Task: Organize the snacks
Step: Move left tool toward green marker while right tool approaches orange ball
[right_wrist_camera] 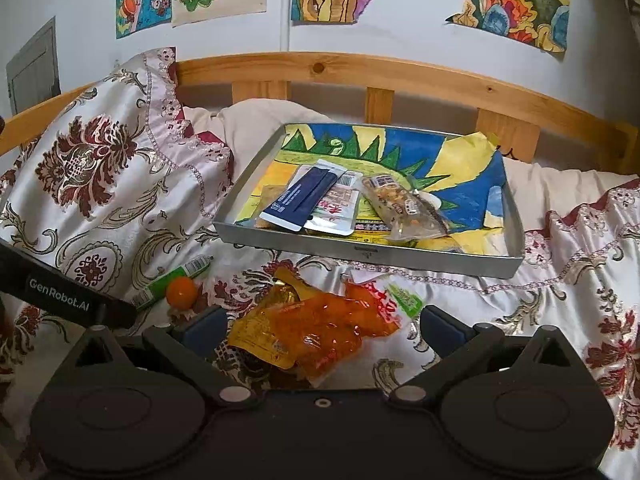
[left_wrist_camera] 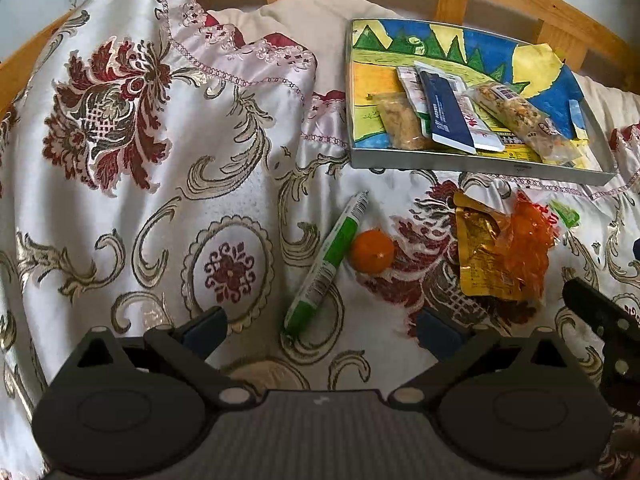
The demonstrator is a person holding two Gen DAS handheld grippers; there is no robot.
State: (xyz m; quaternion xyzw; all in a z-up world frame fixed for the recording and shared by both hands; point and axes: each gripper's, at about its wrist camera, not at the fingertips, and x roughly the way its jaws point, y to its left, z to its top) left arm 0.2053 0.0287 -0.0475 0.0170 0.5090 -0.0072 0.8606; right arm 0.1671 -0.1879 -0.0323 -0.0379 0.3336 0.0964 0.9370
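A grey metal tray (left_wrist_camera: pixel 472 164) (right_wrist_camera: pixel 360 249) lined with a bright drawing lies on the bed and holds several snack packets, among them a dark blue one (left_wrist_camera: pixel 446 110) (right_wrist_camera: pixel 302 196). On the bedspread in front of it lie a green stick snack (left_wrist_camera: pixel 328 264) (right_wrist_camera: pixel 172 278), a small orange (left_wrist_camera: pixel 372 250) (right_wrist_camera: pixel 182 291), and a gold packet (left_wrist_camera: pixel 480 256) (right_wrist_camera: pixel 260 336) overlapped by an orange packet (left_wrist_camera: pixel 524 240) (right_wrist_camera: pixel 340 328). My left gripper (left_wrist_camera: pixel 320 330) is open, just below the green stick. My right gripper (right_wrist_camera: pixel 324 330) is open, its fingers either side of the gold and orange packets.
A floral satin bedspread (left_wrist_camera: pixel 160 200) covers the bed, bunched high at the left. A wooden bed rail (right_wrist_camera: pixel 400 76) runs behind the tray, with drawings on the wall above. The other gripper's black arm shows at the right edge of the left wrist view (left_wrist_camera: pixel 600 312).
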